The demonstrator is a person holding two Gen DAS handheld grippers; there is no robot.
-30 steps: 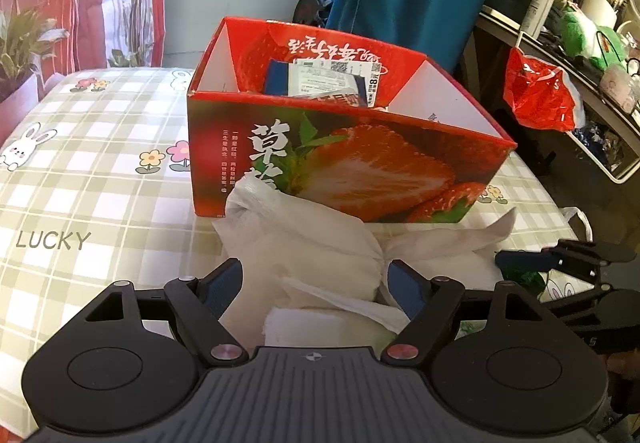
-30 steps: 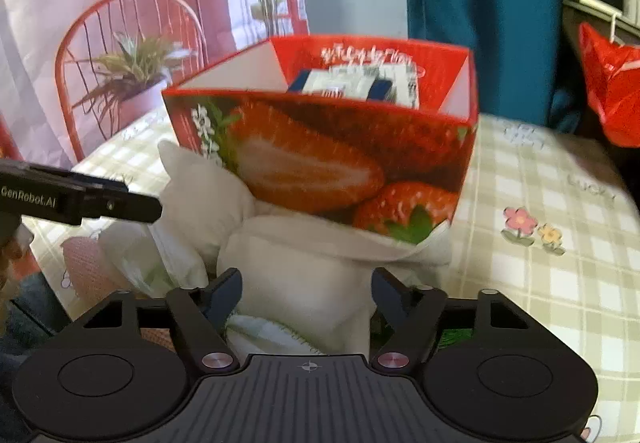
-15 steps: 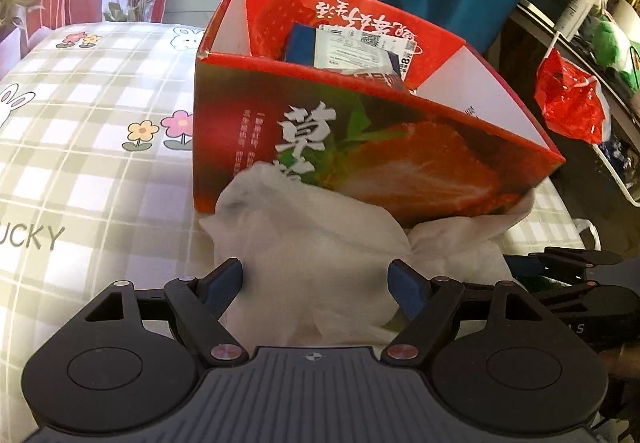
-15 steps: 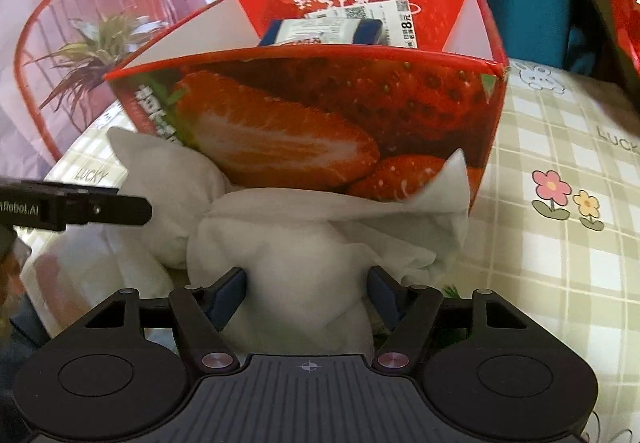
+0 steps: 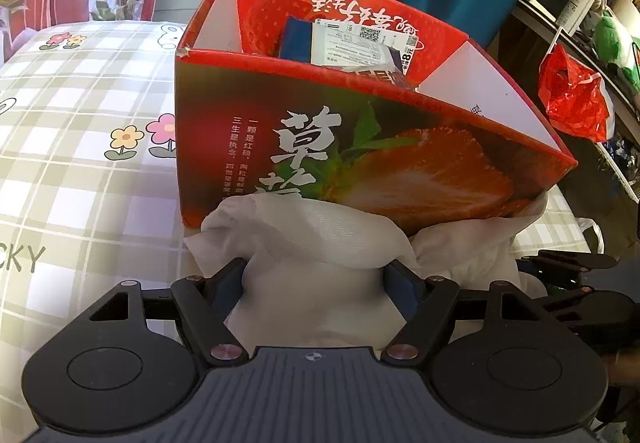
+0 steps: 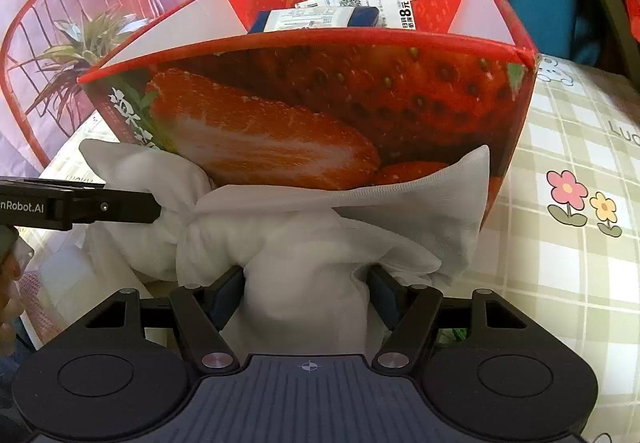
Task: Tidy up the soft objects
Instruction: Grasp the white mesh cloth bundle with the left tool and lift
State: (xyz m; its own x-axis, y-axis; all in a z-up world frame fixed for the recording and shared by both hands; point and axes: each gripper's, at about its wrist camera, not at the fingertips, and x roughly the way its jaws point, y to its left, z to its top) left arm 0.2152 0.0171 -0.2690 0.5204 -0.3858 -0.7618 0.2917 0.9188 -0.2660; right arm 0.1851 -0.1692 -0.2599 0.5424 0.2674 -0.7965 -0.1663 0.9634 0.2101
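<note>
Both views now closer to strawberry box (image 5: pixel 360 147), filling frame centre | white cloth (image 5: pixel 320 243) bunched at lower centre against box's front wall, on checked tablecloth (image 5: pixel 80 147) | left gripper (image 5: pixel 316 279) jaws closing, pads against cloth | right gripper (image 6: pixel 306 283) pinching cloth (image 6: pixel 304 263)

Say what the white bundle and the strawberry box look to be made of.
White bundle: soft woven cloth, matte, with a fine mesh-like weave and limp folds. Strawberry box: printed cardboard, probably, slightly glossy outside, plain white inside, with sharp creased edges.
</note>
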